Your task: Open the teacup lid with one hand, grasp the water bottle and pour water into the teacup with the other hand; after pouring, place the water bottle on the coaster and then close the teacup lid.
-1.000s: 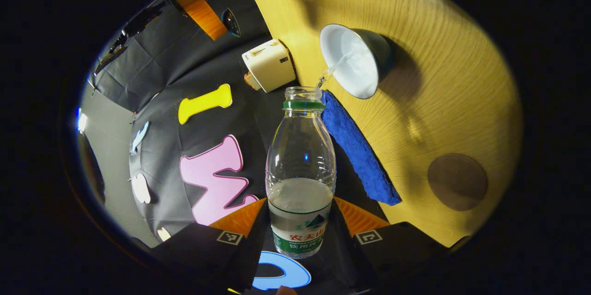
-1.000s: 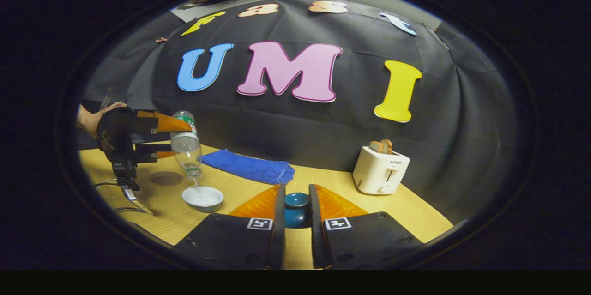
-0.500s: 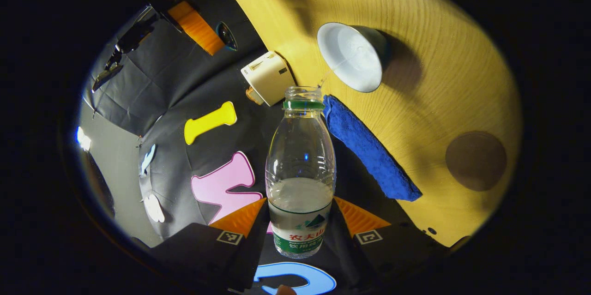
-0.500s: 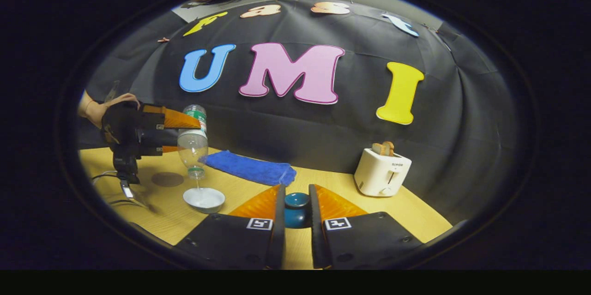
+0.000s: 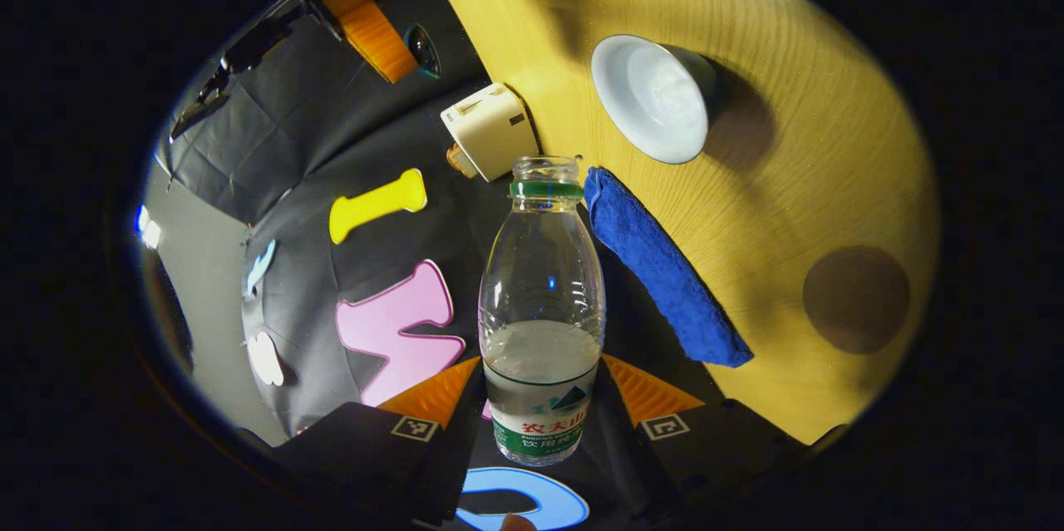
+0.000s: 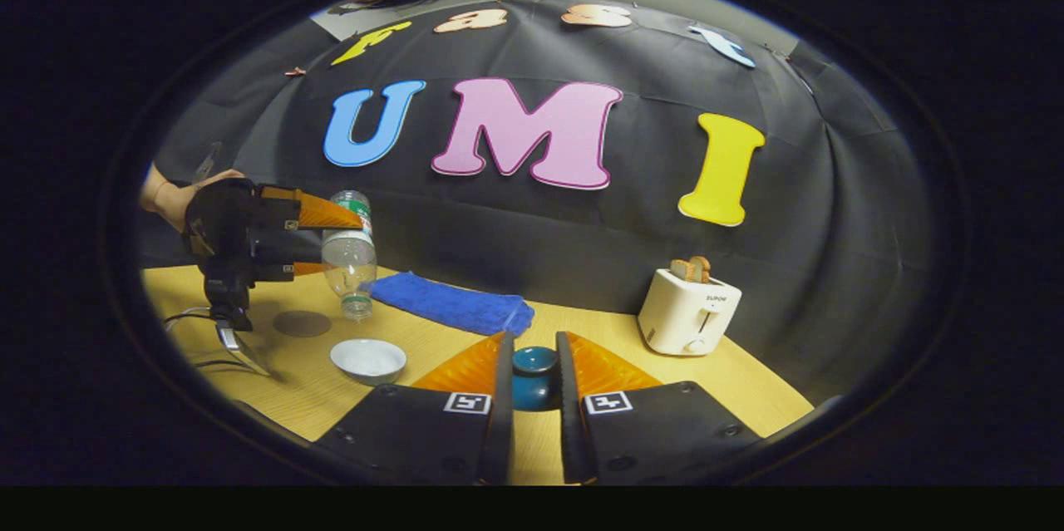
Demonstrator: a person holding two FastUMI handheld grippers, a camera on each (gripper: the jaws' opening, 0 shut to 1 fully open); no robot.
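My left gripper is shut on a clear water bottle with a green neck ring, open mouth and some water left. In the right gripper view that bottle hangs mouth-down and tilted above the table, held by the left gripper and a hand. The white-lined teacup stands open on the wooden table, also seen as the teacup below and right of the bottle mouth. No stream runs. My right gripper is shut on the dark teal lid, held off the cup. The round brown coaster lies bare.
A folded blue cloth lies along the table's back edge, near the bottle. A white toaster with toast stands at the back right. A cable trails by the left gripper at the table's left end.
The thin stream of water into the teacup has stopped. The bottle has tipped back and lifted a little, its mouth now left of the cup. The right gripper holds still.
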